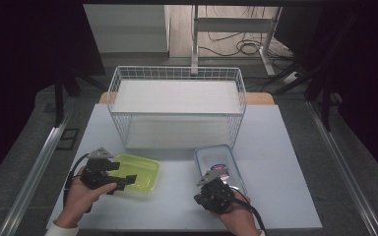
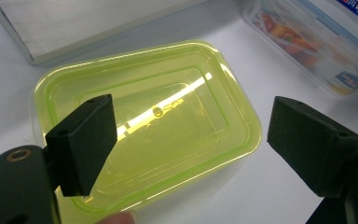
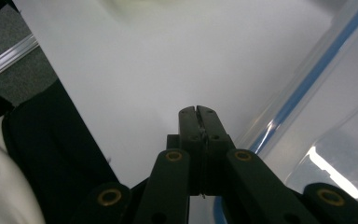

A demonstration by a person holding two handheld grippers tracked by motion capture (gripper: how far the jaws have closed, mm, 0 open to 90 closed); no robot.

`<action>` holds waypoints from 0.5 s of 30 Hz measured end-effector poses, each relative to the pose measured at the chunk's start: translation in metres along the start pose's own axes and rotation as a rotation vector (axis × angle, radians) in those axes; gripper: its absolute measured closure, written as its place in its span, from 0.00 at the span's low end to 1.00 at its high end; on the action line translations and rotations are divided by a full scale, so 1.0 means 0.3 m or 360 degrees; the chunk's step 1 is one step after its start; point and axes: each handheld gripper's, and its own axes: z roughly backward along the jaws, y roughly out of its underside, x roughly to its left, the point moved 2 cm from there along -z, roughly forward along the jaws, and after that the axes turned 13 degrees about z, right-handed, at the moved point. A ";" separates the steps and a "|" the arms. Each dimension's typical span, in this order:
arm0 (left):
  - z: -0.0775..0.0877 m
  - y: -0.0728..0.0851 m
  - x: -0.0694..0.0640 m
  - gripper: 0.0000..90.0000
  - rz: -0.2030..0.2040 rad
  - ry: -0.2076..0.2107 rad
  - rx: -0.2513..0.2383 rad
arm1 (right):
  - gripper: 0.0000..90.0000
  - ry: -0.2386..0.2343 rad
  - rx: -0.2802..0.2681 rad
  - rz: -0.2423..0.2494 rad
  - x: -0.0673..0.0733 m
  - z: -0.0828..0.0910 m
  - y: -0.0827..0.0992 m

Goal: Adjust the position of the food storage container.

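With my left gripper (image 2: 191,140) spread over the green box (image 1: 137,173) near the bench's (image 1: 285,196) front-left corner and my right gripper (image 3: 198,122) pressed together beside the clear box (image 1: 220,164), a careless nudge could slide either box off-line.

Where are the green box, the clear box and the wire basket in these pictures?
green box (image 2: 168,107): left gripper view, on its sunken middle.
clear box (image 1: 216,156): high view, on its lid, above the label.
wire basket (image 1: 177,71): high view, on its far wire wall.
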 end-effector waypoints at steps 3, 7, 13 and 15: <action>0.000 0.000 -0.002 0.17 -0.0006 -0.0001 0.0003 | 0.99 -0.0038 0.0049 0.0009 0.005 0.005 0.026; 0.000 0.000 -0.003 0.17 -0.0008 -0.0004 0.0001 | 0.99 -0.0042 0.0080 -0.0001 0.010 0.017 0.071; -0.006 0.002 -0.004 0.17 -0.0011 -0.0004 0.0010 | 0.99 -0.0013 0.0066 -0.0059 -0.009 0.049 0.114; -0.007 0.002 -0.003 0.17 -0.0014 -0.0003 0.0012 | 0.99 -0.0004 0.0068 -0.0063 -0.011 0.053 0.120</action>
